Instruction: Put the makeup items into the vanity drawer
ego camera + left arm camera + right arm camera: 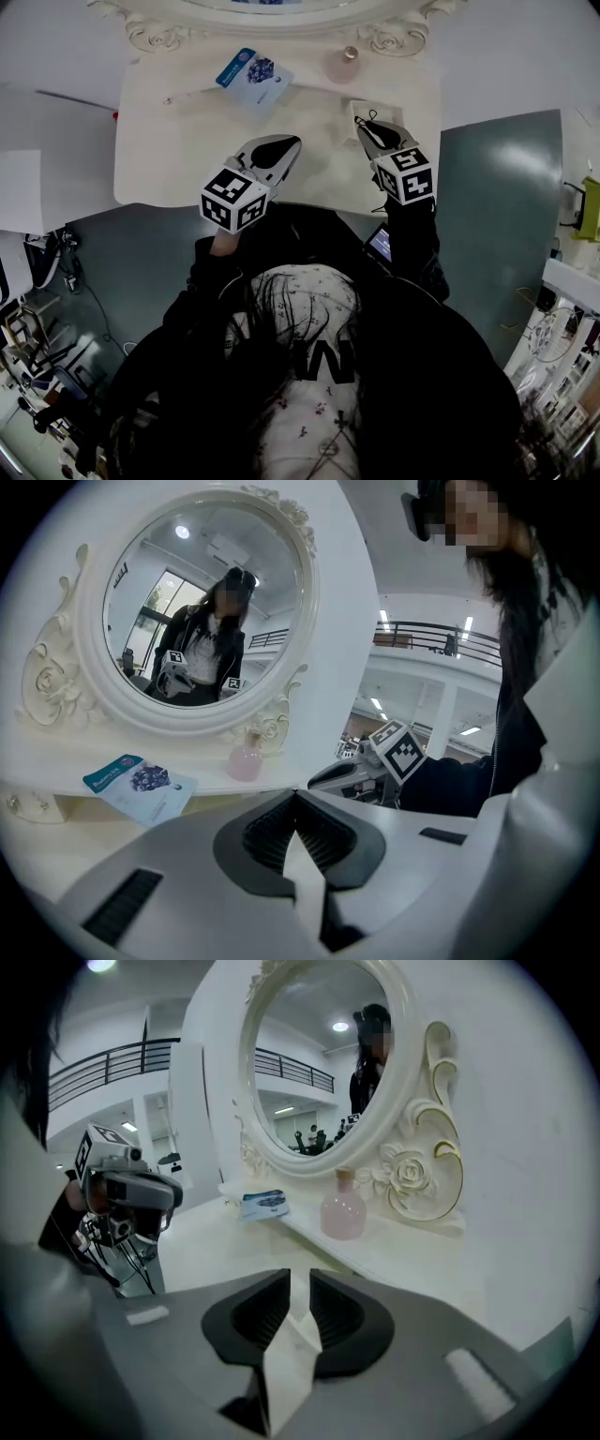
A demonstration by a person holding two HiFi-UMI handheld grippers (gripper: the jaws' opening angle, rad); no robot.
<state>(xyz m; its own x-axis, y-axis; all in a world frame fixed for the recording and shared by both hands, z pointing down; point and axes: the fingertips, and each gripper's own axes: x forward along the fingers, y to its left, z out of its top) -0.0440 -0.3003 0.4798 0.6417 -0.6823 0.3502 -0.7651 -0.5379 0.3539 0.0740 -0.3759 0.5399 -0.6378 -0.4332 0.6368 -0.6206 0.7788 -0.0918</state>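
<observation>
Lying diagonally on the vanity top (178, 141), the blue sachet (255, 75) sits just ahead of the left gripper (286, 142) (jaws together, empty); the pink bottle (345, 64) is nearer the right gripper (367, 122), jaws slightly apart

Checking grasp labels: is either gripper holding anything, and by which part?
Nothing is held. The left gripper is shut on nothing; the right gripper has its jaws slightly apart, with only the pale vanity top showing between them.

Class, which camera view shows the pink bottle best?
The right gripper view: the pink bottle appears largest, side-on, cap visible. The left gripper view shows it smaller; the head view shows it only from above.
</observation>
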